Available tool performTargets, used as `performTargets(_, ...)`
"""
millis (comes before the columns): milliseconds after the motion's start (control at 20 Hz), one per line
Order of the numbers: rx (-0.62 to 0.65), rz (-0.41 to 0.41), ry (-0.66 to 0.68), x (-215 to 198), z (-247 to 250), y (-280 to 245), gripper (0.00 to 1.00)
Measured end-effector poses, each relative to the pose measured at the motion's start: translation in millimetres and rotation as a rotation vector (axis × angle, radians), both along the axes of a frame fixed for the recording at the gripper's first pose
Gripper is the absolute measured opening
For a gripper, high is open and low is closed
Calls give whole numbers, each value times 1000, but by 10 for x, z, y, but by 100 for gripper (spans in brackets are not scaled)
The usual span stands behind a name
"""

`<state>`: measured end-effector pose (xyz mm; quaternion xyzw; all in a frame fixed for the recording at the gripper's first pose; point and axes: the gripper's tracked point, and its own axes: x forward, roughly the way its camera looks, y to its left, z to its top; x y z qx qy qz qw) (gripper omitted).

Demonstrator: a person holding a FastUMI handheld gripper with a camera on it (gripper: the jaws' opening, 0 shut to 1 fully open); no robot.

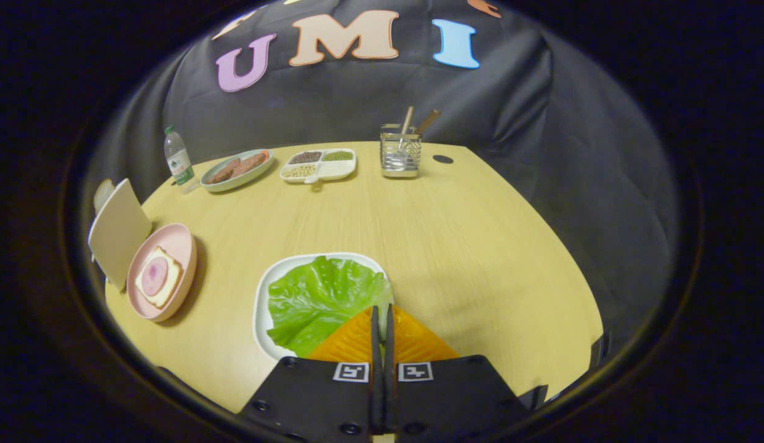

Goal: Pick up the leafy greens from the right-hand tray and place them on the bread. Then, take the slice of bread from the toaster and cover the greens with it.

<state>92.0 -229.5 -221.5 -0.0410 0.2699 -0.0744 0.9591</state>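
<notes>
Now, hand-held gripper (382, 317) fingers pressed together over leafy greens (317, 298) at tray (261, 295) edge, bare table (468, 234) rightward.

Fisheye view riding on the tool, looking forward and down across the counter

The camera sat just behind the tool (382, 317), whose two fingers stood together at the bottom of the view. It looked along them from above the near edge of the counter (455, 227), close over the white tray (261, 295) just ahead, and faced the draped booth wall (357, 111) beyond the far edge.
</notes>
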Motion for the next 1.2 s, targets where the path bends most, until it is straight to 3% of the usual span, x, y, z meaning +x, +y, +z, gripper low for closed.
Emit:
performTargets(750, 4, 78, -173, -45, 961, 559, 3)
performTargets(1200, 93, 177, -236, -189, 1401, 1493, 3)
